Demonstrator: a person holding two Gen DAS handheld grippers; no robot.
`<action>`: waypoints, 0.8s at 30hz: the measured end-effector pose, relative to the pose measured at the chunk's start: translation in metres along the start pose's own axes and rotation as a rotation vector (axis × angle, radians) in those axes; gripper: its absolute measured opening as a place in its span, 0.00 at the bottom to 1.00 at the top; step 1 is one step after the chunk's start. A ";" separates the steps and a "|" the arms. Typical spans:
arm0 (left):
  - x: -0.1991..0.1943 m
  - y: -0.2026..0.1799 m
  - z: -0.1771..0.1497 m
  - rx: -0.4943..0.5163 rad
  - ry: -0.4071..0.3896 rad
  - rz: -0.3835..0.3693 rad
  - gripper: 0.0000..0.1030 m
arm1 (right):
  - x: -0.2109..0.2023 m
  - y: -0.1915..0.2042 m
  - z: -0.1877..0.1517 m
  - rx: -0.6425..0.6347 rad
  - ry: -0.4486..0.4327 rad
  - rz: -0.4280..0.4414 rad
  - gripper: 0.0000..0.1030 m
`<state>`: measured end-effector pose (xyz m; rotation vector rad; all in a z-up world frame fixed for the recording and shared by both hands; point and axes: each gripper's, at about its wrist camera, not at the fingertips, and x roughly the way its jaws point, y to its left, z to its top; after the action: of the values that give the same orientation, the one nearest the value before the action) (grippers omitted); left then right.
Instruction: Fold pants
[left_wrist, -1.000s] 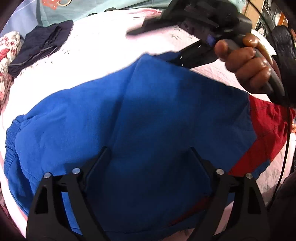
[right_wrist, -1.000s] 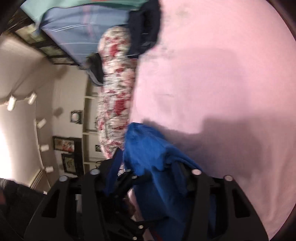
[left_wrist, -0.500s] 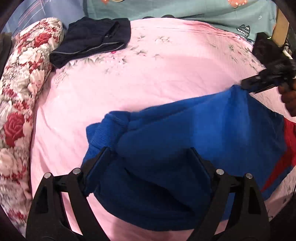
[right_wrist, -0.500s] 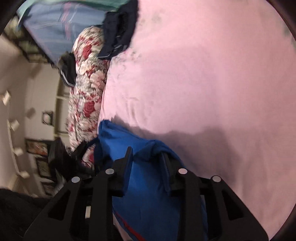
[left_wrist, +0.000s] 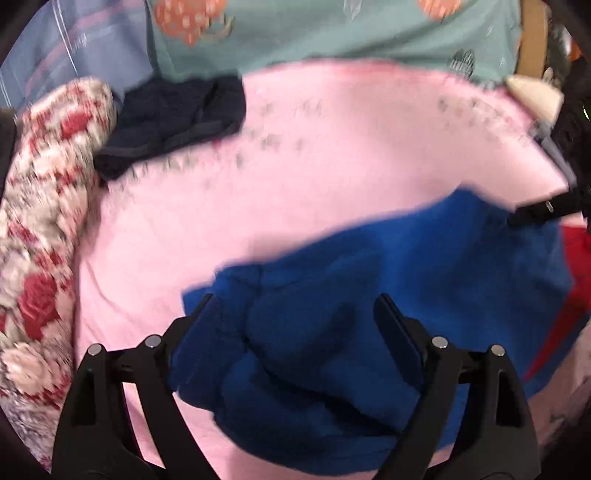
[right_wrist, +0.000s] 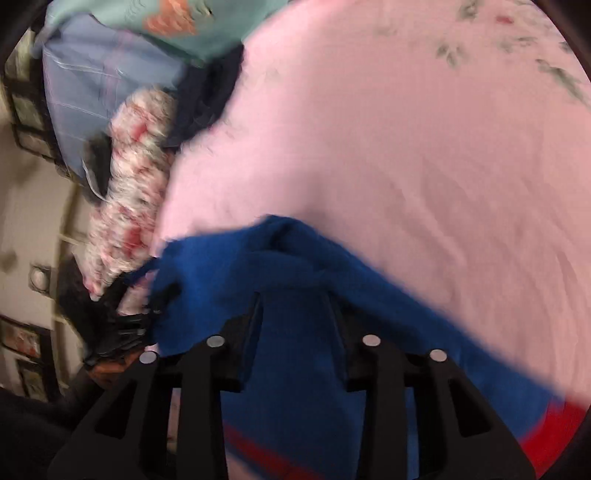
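Right wrist: jaws seemingly pinching blue pants (right_wrist: 295, 369).

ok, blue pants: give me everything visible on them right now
The blue pants look like soft fleece with red panels along one edge. They lie bunched and partly folded on the pink bedsheet. The left gripper straddles a bunched end, fingers wide; whether it grips is unclear. The right gripper has a blue fold between its fingers, which appear shut on it.
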<state>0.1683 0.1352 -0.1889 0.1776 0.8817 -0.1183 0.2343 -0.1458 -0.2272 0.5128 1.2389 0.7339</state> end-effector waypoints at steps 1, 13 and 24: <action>-0.008 -0.001 0.005 -0.006 -0.030 -0.027 0.84 | -0.010 0.012 -0.012 -0.036 -0.017 0.024 0.39; 0.034 0.005 0.027 0.013 -0.014 -0.038 0.85 | -0.041 0.000 -0.056 0.058 -0.232 -0.223 0.33; 0.062 0.018 0.026 -0.049 0.069 0.039 0.85 | 0.053 0.035 0.036 -0.361 -0.081 -0.382 0.12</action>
<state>0.2308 0.1458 -0.2189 0.1541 0.9483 -0.0544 0.2691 -0.0819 -0.2277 0.0054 1.0565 0.5853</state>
